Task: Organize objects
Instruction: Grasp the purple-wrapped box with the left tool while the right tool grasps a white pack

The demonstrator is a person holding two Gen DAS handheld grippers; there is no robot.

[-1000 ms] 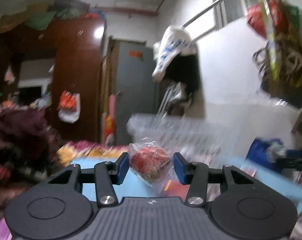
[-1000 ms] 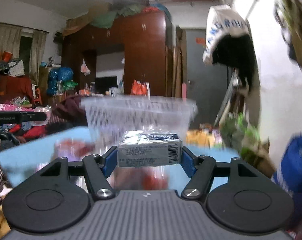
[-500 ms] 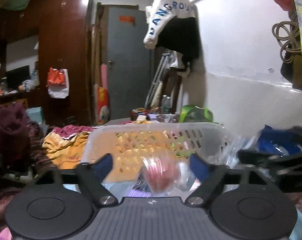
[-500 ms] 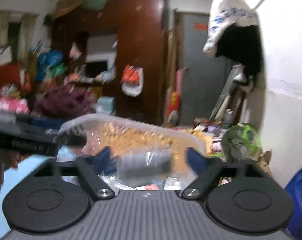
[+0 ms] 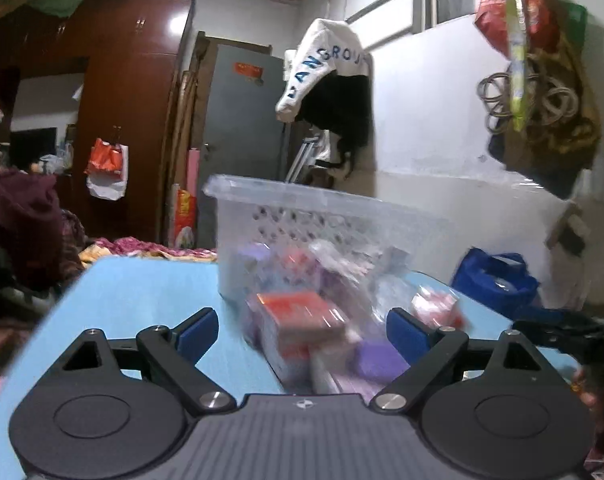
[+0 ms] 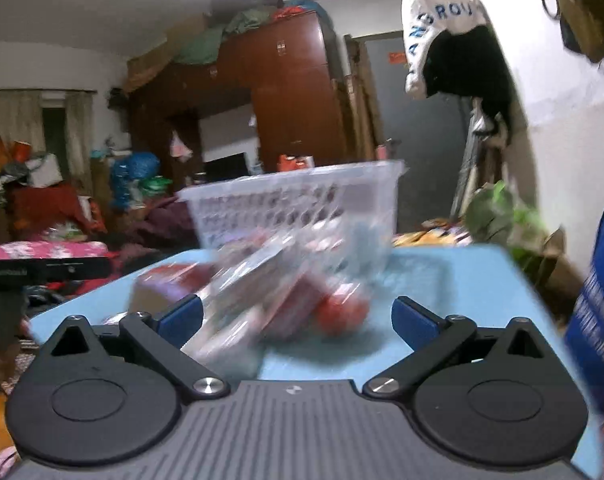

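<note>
Both my left claw (image 5: 302, 330) and right claw (image 6: 298, 318) gape empty, lined up low on the blurred packets (image 5: 302, 328) at frame centre, heaped on the blue tabletop (image 5: 142, 292) before the basket (image 5: 325, 216), likely their bin.

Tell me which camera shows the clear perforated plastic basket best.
The right wrist view: the clear perforated plastic basket stands near the centre with its rim and hole pattern visible. In the left wrist view the basket shows its rim and one corner, but its lower part is blurred and hidden behind wrapped packets.
</note>
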